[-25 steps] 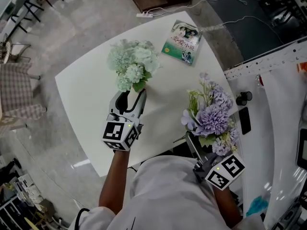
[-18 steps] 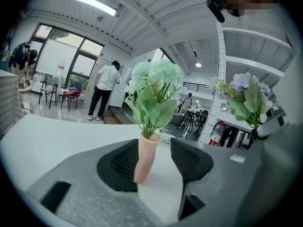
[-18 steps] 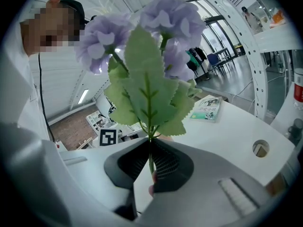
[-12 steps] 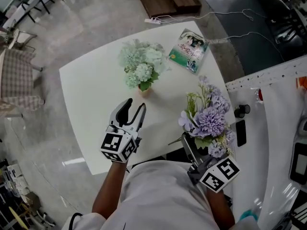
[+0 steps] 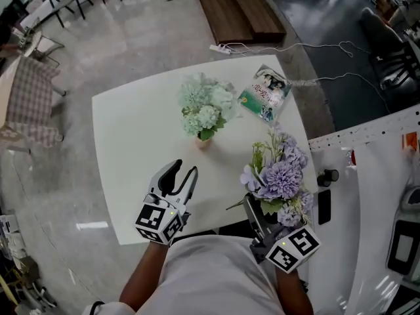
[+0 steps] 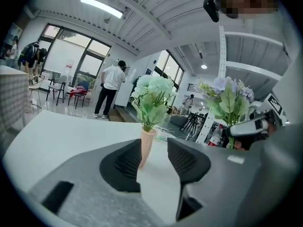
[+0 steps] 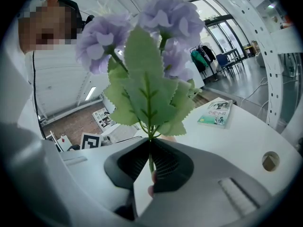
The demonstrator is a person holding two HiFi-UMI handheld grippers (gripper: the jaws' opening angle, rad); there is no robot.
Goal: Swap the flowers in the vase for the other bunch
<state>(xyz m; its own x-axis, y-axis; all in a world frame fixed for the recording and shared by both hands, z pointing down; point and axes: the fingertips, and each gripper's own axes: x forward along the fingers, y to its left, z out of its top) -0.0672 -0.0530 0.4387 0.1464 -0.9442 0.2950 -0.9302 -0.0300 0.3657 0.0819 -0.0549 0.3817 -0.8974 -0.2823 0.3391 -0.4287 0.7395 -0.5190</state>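
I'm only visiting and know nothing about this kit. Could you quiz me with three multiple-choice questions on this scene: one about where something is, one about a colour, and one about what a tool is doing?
1. Where does the book lie?
A. Flat near the far right corner of the white table
B. At the table's near left corner
C. Hanging over the table's near edge

2. What colour are the flowers in the vase?
A. Purple
B. Red
C. Pale green

3. What is the right tool doing?
A. Standing open and empty
B. Shut on the stem of the purple bunch
C. Lying flat on the table

Answers:
1 A: the head view shows it on the tabletop beyond the vase, by the far right corner.
2 C: the blooms above the vase are pale green.
3 B: the right gripper view shows its jaws closed on the thin green stem.
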